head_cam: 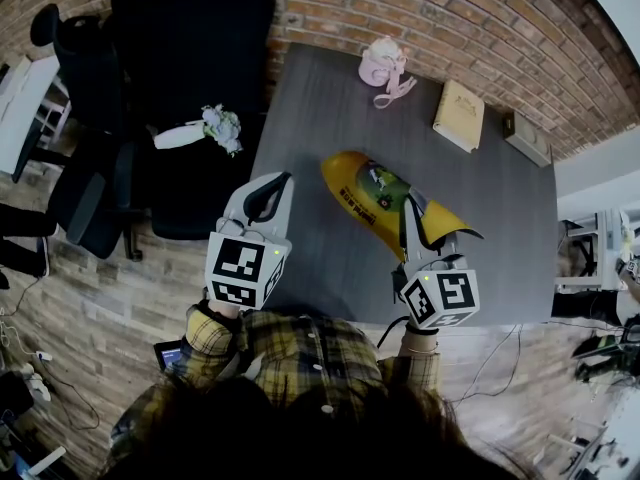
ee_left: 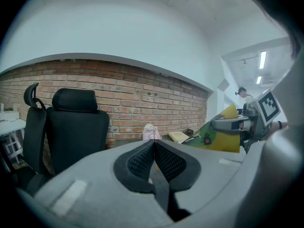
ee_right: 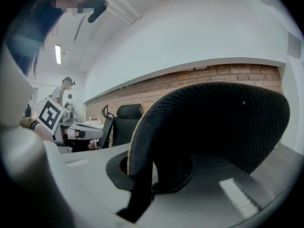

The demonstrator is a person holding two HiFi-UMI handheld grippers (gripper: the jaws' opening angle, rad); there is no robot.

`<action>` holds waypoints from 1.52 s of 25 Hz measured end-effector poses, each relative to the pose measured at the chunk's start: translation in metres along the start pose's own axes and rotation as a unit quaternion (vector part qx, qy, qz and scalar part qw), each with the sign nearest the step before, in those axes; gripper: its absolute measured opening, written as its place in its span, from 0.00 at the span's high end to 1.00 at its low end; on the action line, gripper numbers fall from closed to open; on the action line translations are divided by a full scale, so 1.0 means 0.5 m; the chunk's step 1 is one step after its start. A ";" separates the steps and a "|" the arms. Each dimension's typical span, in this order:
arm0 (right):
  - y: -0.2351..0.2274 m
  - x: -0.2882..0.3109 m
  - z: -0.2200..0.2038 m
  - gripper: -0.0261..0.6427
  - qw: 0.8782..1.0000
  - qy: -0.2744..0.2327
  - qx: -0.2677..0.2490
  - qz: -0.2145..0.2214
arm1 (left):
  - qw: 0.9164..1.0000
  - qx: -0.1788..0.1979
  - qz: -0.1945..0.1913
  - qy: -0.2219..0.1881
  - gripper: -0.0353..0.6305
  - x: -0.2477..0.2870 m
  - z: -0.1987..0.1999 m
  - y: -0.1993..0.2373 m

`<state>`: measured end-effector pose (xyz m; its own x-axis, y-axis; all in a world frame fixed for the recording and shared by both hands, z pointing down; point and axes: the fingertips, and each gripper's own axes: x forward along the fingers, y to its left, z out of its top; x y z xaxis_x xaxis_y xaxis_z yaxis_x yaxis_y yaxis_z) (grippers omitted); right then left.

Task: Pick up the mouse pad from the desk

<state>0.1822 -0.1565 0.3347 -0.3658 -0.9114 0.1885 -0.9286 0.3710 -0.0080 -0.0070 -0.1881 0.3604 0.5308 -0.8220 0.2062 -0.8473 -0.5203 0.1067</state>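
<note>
While the right hand-held gripper (head_cam: 412, 230) clamps its jaws on the near end of a yellow, oblong mouse pad (head_cam: 385, 196) printed with a green picture, that end stands raised and curled above the middle of the dark grey desk (head_cam: 500, 218), and the pad slopes down toward the desk's far left; whether its far tip touches the surface cannot be told. Seen from the right gripper view, the pad's black, textured underside (ee_right: 213, 127) arches up out of the closed jaws and fills most of the frame. Over the desk's left edge, by the near left corner, the left hand-held gripper (head_cam: 272, 190) hangs with its ribbed pads (ee_left: 142, 160) pressed together and nothing between them. Along the far edge of the desk lies a pale pink bundle with trailing ribbon (head_cam: 383, 66), and toward the far right corner sits a flat tan box (head_cam: 460, 115). Beside the desk's left edge stands a black high-backed office chair (head_cam: 190, 38) with a white bouquet-like bundle (head_cam: 205, 128) on its seat.
</note>
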 end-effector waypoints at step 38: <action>0.003 -0.001 -0.018 0.94 1.000 0.010 0.001 0.002 | 1.000 0.006 -0.002 0.002 0.95 -0.004 -0.009 -0.001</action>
<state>0.1817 -0.1542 0.3436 -0.3677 -0.9065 0.2073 -0.9275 0.3737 -0.0108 -0.0078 -0.1854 0.3642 0.5342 -0.8189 0.2101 -0.8447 -0.5267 0.0950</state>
